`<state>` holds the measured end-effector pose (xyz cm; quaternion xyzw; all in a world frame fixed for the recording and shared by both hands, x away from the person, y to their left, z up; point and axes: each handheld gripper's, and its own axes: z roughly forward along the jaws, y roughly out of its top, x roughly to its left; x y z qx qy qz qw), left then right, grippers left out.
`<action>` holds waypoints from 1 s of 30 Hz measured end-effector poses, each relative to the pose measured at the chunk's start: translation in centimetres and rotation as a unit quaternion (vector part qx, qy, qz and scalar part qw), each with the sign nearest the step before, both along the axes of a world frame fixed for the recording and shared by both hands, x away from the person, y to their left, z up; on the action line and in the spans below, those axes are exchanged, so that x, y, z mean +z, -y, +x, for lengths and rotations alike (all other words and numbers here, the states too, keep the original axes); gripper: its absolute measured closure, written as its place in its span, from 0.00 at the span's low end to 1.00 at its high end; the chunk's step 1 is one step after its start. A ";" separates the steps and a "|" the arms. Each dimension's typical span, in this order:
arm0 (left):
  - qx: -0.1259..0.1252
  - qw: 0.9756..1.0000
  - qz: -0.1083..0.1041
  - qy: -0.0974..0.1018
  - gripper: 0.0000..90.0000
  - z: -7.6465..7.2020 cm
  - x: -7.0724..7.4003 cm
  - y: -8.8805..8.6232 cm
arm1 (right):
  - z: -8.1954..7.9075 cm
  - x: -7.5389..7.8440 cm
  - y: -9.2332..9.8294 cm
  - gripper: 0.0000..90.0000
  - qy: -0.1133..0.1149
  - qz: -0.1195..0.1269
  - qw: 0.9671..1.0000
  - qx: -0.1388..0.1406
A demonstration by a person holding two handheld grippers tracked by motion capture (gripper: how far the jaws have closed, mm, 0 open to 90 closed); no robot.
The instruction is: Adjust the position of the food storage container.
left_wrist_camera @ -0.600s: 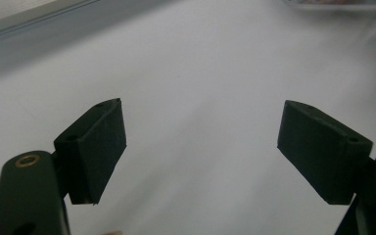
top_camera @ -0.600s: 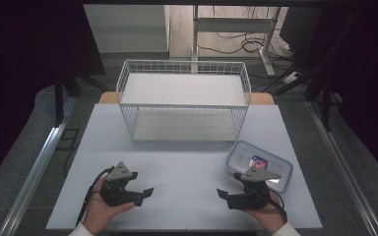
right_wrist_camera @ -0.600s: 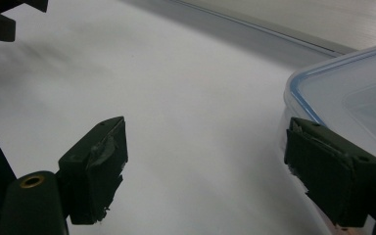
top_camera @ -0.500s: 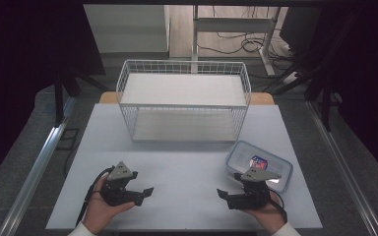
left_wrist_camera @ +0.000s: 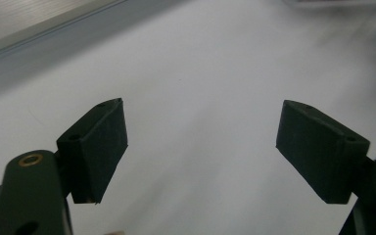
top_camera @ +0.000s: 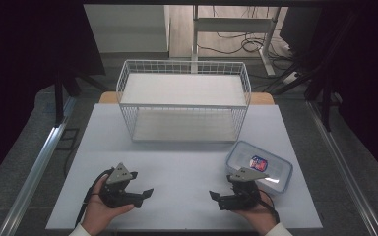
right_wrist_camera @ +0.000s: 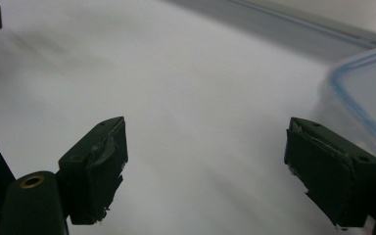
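From the high view I see the white table [top_camera: 187,162] with a white wire basket [top_camera: 184,101] standing at its far side, toward 12 o'clock. A clear lidded container [top_camera: 270,164] with a blue rim sits at about 4 o'clock on the table, and a small red-and-blue item [top_camera: 258,161] shows through its lid. My left gripper [top_camera: 139,188] is held in the left hand [top_camera: 101,209] at roughly 7 o'clock, jaws spread and pointing toward 3 o'clock. My right gripper [top_camera: 215,195] sits in the right hand [top_camera: 258,214] at about 5 o'clock, jaws spread and pointing toward 9 o'clock, its body touching or just beside the container's near corner; I cannot tell which.

In the left gripper view, the left gripper [left_wrist_camera: 200,147] has its two black jaws wide apart with bare table [left_wrist_camera: 200,73] between them.

In the right gripper view, the right gripper [right_wrist_camera: 205,161] also has its jaws wide apart over the table [right_wrist_camera: 176,73], with nothing between them. The container [right_wrist_camera: 367,93] lies at 2 o'clock, just beside the right-hand jaw.
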<state>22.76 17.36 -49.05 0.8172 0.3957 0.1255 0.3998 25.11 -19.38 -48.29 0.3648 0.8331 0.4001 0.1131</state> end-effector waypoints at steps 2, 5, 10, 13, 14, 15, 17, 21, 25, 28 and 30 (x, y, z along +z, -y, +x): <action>-0.002 1.000 0.002 -0.001 0.21 0.0 0.0 0.0 | -0.1 -0.2 -0.4 0.18 -0.002 -0.003 1.000 0.004; -0.001 1.000 0.002 0.000 0.21 -0.1 0.0 -0.1 | -0.3 -0.4 -1.0 0.19 0.005 -0.015 1.000 0.014; 0.000 1.000 0.001 -0.001 0.21 -0.1 0.0 -0.1 | 0.1 -0.1 -0.5 0.21 0.005 -0.012 1.000 0.005; -0.001 1.000 0.000 -0.001 0.21 -0.2 0.1 -0.1 | 0.2 0.4 -0.4 0.22 0.010 -0.019 1.000 0.010; -0.001 1.000 0.000 -0.001 0.21 -0.2 0.1 -0.1 | 0.3 0.6 -0.4 0.22 0.015 -0.025 1.000 0.012; 0.000 1.000 0.000 -0.001 0.21 -0.2 0.1 -0.1 | 0.6 1.4 -0.3 0.23 0.021 -0.024 0.999 0.013; 0.001 1.000 -0.001 -0.001 0.21 -0.2 0.1 -0.1 | 1.0 1.9 -0.1 0.23 0.023 -0.024 0.999 0.012; 0.003 1.000 -0.001 -0.003 0.21 -0.2 0.0 -0.1 | 2.8 3.9 1.2 0.26 0.037 -0.017 0.999 -0.020; 0.002 1.000 -0.003 -0.003 0.21 -0.2 0.0 -0.1 | 5.9 5.2 3.3 0.29 0.031 -0.001 0.997 -0.064; 0.002 1.000 -0.004 -0.003 0.21 -0.2 0.0 -0.3 | 8.3 6.0 4.9 0.34 0.012 0.016 0.995 -0.096; 0.003 1.000 -0.007 -0.002 0.21 -0.2 0.1 -0.4 | 10.6 6.8 6.2 0.39 0.001 0.013 0.993 -0.113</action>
